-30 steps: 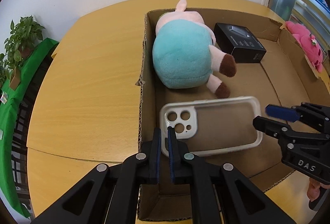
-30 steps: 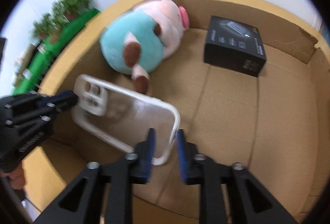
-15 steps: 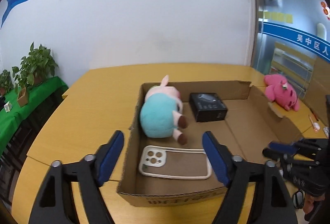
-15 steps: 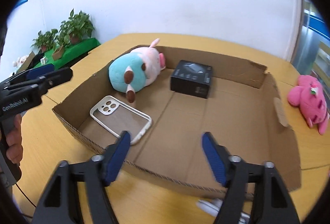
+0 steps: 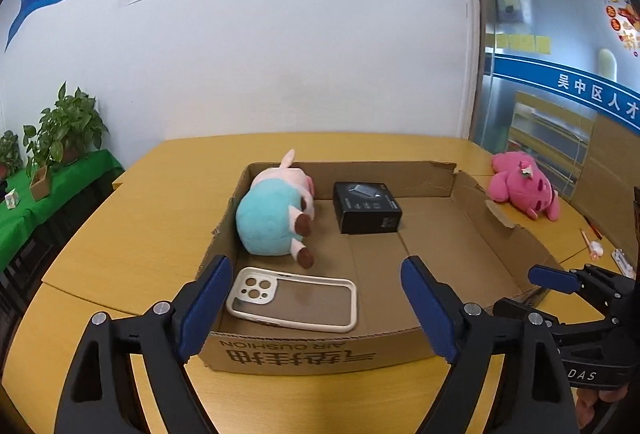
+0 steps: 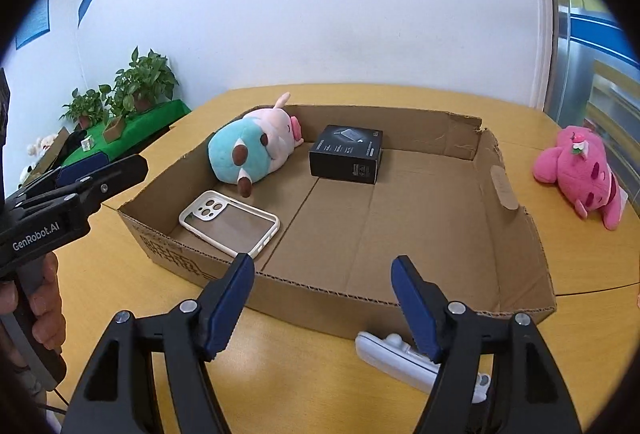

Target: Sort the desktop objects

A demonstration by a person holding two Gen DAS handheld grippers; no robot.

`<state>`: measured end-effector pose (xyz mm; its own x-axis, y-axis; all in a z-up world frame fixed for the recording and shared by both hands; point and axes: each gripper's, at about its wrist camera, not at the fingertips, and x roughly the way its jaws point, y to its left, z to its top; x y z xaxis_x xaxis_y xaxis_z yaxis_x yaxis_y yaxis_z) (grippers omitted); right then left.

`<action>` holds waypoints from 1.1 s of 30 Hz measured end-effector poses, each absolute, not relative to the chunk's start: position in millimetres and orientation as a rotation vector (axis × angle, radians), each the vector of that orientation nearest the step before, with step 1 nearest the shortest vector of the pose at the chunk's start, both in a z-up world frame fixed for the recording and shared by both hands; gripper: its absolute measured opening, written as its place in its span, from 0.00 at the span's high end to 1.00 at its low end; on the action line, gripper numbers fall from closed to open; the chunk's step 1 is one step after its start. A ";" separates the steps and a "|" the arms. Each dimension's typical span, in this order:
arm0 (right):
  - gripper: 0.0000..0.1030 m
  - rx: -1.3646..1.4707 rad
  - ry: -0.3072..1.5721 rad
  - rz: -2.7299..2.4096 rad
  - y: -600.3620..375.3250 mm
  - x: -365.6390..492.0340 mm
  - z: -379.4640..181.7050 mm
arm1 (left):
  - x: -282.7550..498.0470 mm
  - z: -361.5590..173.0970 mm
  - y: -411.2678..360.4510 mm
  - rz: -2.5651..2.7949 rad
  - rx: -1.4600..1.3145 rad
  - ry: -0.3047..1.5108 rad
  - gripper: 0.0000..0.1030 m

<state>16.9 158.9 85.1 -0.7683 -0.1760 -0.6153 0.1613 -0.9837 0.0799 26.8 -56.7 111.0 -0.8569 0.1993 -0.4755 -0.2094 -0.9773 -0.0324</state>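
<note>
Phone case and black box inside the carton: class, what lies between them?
Bare cardboard floor only; the phone case and black box lie apart, clearest in the right wrist view.

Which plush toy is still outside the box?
The pink plush, lying on the table right of the box. The teal-and-pink pig plush is already inside, in the far left corner beside the phone case.

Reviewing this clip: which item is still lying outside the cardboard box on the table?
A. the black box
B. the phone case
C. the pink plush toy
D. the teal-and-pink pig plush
C: the pink plush toy lies on the table beyond the right wall of the cardboard box, while the phone case, black box and pig plush rest inside.
</note>
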 end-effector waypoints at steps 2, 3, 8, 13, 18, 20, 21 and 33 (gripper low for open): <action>0.31 0.964 -0.024 -2.802 162.9 22.2 84.7 | 31.3 107.0 -51.5 2.839 -0.731 0.041 0.13; 0.31 0.958 -0.034 -2.803 166.4 25.7 84.3 | 33.4 104.7 -48.9 2.838 -0.739 0.039 0.13; 0.31 0.963 -0.082 -2.809 189.4 37.4 80.3 | 45.2 98.4 -39.9 2.817 -0.756 0.013 0.13; 0.31 0.976 -0.076 -2.785 211.4 50.2 77.2 | 50.1 91.3 -30.8 2.781 -0.793 0.000 0.13; 0.31 1.073 -0.021 -2.745 233.9 55.6 63.0 | 48.5 77.3 -21.3 2.747 -0.866 0.023 0.13; 0.31 1.128 0.000 -2.733 238.3 53.2 54.2 | 46.4 72.1 -20.1 2.724 -0.899 0.006 0.13; 0.31 1.162 0.002 -2.729 239.8 51.0 48.5 | 45.6 70.1 -19.9 2.717 -0.909 0.003 0.13; 0.31 1.256 -0.011 -2.655 231.5 36.3 25.0 | 38.5 52.1 -30.4 2.676 -0.990 -0.062 0.13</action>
